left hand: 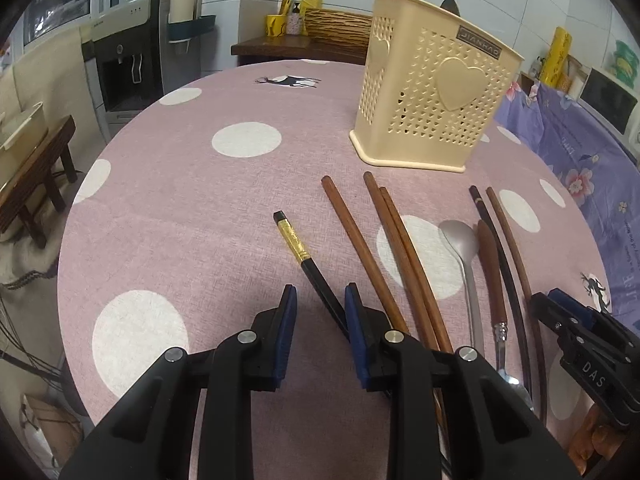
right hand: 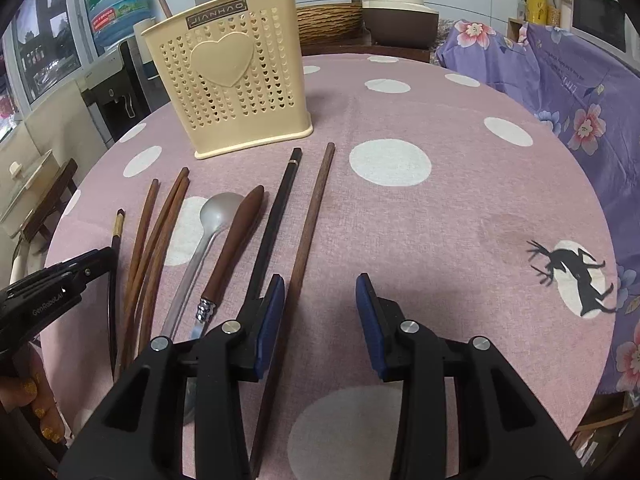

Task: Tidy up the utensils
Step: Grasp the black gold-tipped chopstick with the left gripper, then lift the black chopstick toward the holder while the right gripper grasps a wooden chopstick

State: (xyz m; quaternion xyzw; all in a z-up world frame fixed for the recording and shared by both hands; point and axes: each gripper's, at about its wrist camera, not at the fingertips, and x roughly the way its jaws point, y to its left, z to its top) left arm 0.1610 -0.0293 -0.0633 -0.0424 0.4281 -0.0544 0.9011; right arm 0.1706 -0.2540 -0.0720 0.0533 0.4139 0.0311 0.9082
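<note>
- Round table (right hand: 460,208): open polka-dot cloth to the right of the utensils, up to the rim.
- Chopsticks (left hand: 360,248) and spoons (right hand: 208,236): flat, side by side, long axes toward the cream utensil holder (right hand: 232,76).
- Left gripper (left hand: 320,320): fingers apart, empty, beside the gold-banded black chopstick (left hand: 308,260).
- Right gripper (right hand: 320,312): fingers apart, empty.

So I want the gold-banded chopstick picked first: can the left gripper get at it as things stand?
Probably yes. The left gripper stands open right over the gold-banded chopstick, whose shaft runs between the pads, apart from the brown chopsticks. Nothing lies across it.

Pink tablecloth (right hand: 400,240) with white dots, cream heart-perforated holder (right hand: 228,76), brown chopsticks (left hand: 360,240)
</note>
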